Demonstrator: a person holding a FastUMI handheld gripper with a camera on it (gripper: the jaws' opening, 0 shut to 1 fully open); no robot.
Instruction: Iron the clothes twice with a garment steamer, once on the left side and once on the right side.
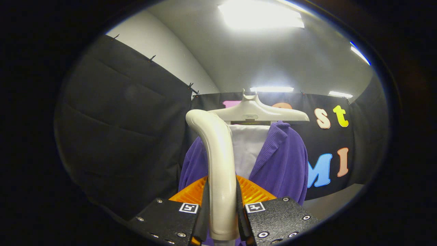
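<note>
Both fingers of the tool (pixel 222 218) clamp the steamer handle (pixel 218 164), just before the purple garment (pixel 283 164) on its hanger (pixel 256 111).

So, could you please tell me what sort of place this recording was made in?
Probably a cloth-walled recording booth: black cloth hangs pinned around it, ceiling lights glow overhead, and a purple garment hangs on a white hanger beyond the steamer handle that the fingers grip.
</note>
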